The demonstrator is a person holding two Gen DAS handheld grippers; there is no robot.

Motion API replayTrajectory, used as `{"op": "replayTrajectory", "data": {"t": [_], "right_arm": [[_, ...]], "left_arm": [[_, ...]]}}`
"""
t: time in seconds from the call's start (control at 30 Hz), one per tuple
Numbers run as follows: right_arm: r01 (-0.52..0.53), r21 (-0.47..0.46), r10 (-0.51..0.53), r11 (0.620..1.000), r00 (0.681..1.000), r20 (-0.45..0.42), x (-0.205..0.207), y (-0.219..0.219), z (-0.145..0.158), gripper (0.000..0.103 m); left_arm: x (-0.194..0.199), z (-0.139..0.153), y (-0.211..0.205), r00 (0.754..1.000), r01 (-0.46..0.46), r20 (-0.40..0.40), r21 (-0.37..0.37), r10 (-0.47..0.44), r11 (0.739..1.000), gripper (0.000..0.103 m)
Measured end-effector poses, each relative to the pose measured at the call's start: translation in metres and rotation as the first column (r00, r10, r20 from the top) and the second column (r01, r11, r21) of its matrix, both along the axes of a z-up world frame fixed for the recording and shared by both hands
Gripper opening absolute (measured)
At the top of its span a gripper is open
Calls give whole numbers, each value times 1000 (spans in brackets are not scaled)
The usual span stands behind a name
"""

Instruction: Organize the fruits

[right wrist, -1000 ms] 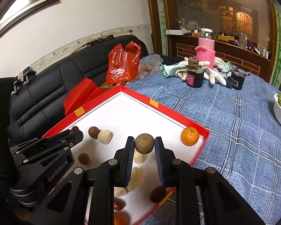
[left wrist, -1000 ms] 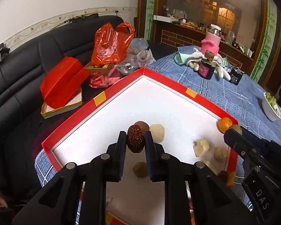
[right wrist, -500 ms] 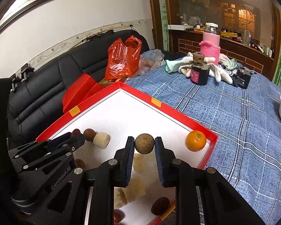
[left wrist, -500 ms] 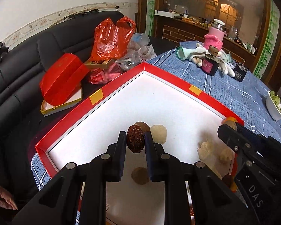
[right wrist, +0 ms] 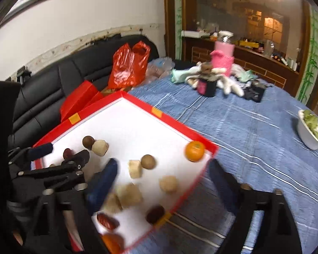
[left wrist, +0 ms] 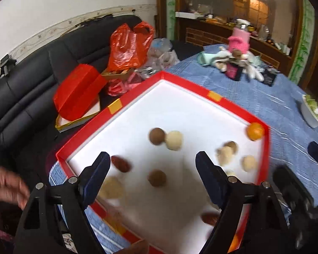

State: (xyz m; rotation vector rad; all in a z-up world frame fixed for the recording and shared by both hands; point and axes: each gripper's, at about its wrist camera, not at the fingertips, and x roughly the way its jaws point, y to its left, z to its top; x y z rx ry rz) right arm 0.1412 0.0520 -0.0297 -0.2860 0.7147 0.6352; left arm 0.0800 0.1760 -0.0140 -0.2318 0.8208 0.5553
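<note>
Both your wrist cameras look steeply down, close over the red tray, the left from the sofa side, sharing its fruits.

Dim, motion-blurred, perhaps edge-warped

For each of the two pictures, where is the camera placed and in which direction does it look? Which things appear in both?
Left wrist view: sits on the left gripper, looks down-forward over the red tray toward the black sofa; its opening jaws, empty, and a hand show.
Right wrist view: sits on the right gripper, looks down-forward over the tray's near corner and blue tablecloth; its opening jaws, empty, and the left gripper show.
Shared: tray, orange, red bag.
</note>
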Motion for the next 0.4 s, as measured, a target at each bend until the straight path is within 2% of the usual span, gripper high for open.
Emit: {"op": "replayTrajectory", "data": {"t": [0.13,0.2,0.27,0.4], "right_arm": [[-3,1,3,1000,997,73,-30,-43,20,102],[19,21,-20,1000,997,80,-38,-63,28,102],[33,45,-36,998,996,87,-44,-79,33,102],[35,52,-40,998,995,93,-55,-95,39,102]], "left_arm": [[-7,10,-22,999,50,13,-24,-49,998,87],[-9,14,-36,997,77,21,-5,-77,997,92],[-11,17,-47,993,106,43,12,-106,994,92],[-9,18,-52,994,105,39,22,-106,994,92]]}}
